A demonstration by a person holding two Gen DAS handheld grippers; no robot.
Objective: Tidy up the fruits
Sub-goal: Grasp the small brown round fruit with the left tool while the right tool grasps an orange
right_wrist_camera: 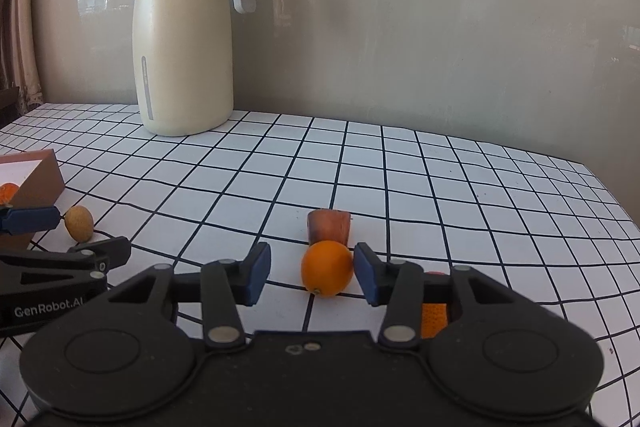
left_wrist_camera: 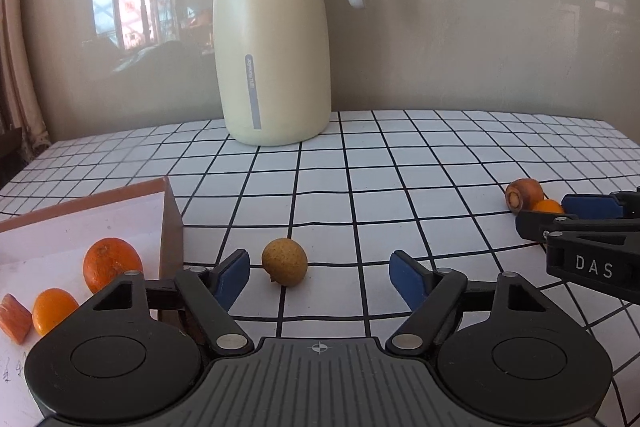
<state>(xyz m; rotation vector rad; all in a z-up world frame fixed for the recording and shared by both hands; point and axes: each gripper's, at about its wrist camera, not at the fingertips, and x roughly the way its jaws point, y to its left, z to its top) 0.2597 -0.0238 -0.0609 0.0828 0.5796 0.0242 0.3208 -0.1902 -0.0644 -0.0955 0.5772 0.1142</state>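
left gripper (left_wrist_camera: 320, 273): jaws pretty wide, nothing gripped. A small yellowish-brown fruit (left_wrist_camera: 284, 261) sits on the cloth between the blue pads, nearer the left pad, and neither pad touches it

right gripper (right_wrist_camera: 312, 277): jaws partway in around a small orange (right_wrist_camera: 327, 268). The right pad looks right against the fruit and the left pad has a clear gap, so it's not clamped; the orange is still on the table

just past the orange: a brownish carrot stub (right_wrist_camera: 329, 230), touching it or nearly so on the far side

under the right gripper's right finger: something orange and dimpled (right_wrist_camera: 434, 319), mostly hidden, can't tell what it is

box (left_wrist_camera: 170, 223): brown sides, white inside, on the near left of the table, just left of the left gripper

in the box: a bigger orange (left_wrist_camera: 108, 261), a smaller orange one (left_wrist_camera: 52, 309) nearer the camera, and a carrot piece (left_wrist_camera: 15, 317) at the left edge

table (left_wrist_camera: 400, 167): white cloth with a black grid

far side: tall cream jug (left_wrist_camera: 272, 39) with a grey top and handle, upright near the wall

the two grippers: side by side, each one poking into the edge of the other's view
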